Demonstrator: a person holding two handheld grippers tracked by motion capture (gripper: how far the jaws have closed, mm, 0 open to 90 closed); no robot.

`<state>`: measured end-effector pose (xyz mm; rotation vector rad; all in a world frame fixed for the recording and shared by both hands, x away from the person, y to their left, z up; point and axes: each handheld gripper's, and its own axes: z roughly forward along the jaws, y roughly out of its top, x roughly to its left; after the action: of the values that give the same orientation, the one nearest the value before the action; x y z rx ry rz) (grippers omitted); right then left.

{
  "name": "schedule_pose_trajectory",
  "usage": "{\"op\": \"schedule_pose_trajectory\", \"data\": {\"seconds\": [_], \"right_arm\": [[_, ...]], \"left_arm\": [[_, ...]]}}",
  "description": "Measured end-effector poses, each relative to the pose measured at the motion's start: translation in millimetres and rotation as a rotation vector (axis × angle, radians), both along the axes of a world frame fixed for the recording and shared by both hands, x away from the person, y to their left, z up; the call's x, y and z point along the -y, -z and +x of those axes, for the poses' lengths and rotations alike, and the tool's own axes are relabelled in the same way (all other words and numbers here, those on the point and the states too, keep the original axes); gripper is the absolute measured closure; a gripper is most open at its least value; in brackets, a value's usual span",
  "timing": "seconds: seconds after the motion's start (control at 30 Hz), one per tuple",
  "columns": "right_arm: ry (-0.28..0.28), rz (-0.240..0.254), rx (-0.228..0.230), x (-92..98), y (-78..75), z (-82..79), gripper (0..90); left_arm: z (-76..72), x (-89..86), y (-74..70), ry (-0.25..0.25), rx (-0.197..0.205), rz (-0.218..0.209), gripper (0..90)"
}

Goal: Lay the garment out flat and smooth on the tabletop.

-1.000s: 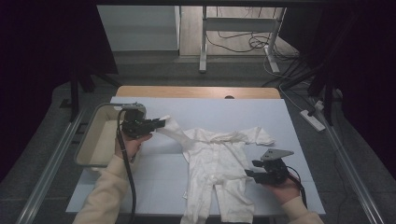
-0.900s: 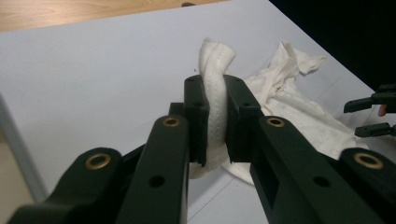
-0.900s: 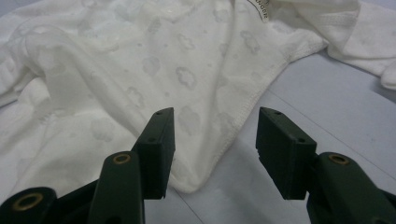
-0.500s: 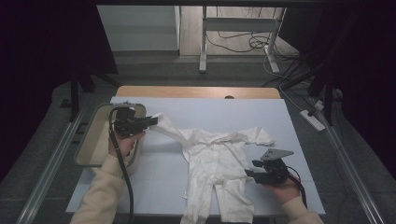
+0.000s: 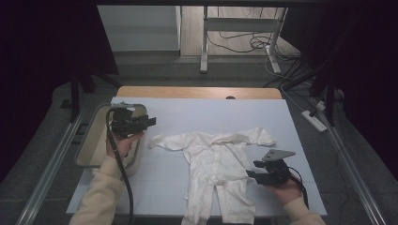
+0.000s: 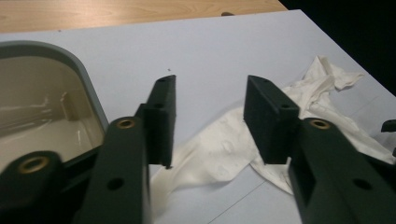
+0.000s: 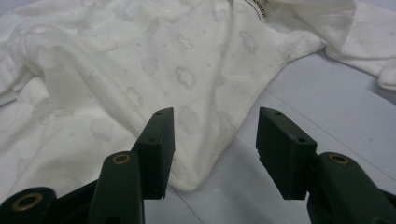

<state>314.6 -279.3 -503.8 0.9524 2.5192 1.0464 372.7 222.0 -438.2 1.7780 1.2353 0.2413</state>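
Note:
A white baby romper lies flat on the pale table cover, legs toward me. Its left sleeve stretches out to the left. My left gripper hovers just left of and above that sleeve's tip; its jaws have just been opening and hold nothing. In the left gripper view the sleeve lies on the table beyond the left gripper. My right gripper rests open at the romper's right side. In the right gripper view the cloud-printed fabric edge lies just ahead of the right gripper.
A beige basin with a grey rim stands at the table's left edge, under my left hand, and appears as the basin in the left gripper view. A wooden strip runs along the far edge. A power strip lies on the floor at right.
The left gripper pulled the sleeve out to the left, then opened and let it go; the sleeve now lies on the table. The right gripper has not moved.

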Motion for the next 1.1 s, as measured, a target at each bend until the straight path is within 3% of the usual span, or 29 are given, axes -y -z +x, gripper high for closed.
{"op": "schedule_pose_trajectory", "data": {"seconds": [0.3, 0.57, 0.77, 0.93, 1.1], "right_arm": [[0.006, 0.003, 0.018, -0.2, -1.7, 0.1, 46.6], [0.052, 0.024, 0.074, 5.0, -7.9, 8.0, 45.8], [0.133, -0.01, 0.116, 15.1, -7.5, 26.4, 45.8], [0.214, -0.021, 0.108, 22.1, -3.5, 50.2, 46.2], [0.245, -0.06, 0.133, 18.7, -3.5, 68.2, 46.3]], "left_arm": [[-6.5, 29.0, -7.8, 0.096, 0.039, 0.048, 40.0], [-3.7, 56.2, 1.3, 0.176, 0.013, 0.086, 37.5], [-2.2, 68.5, 6.7, 0.21, -0.002, 0.114, 36.0], [-1.0, 73.6, 8.8, 0.225, -0.008, 0.121, 35.4], [-0.3, 77.1, 11.0, 0.233, -0.012, 0.126, 34.7]]}}
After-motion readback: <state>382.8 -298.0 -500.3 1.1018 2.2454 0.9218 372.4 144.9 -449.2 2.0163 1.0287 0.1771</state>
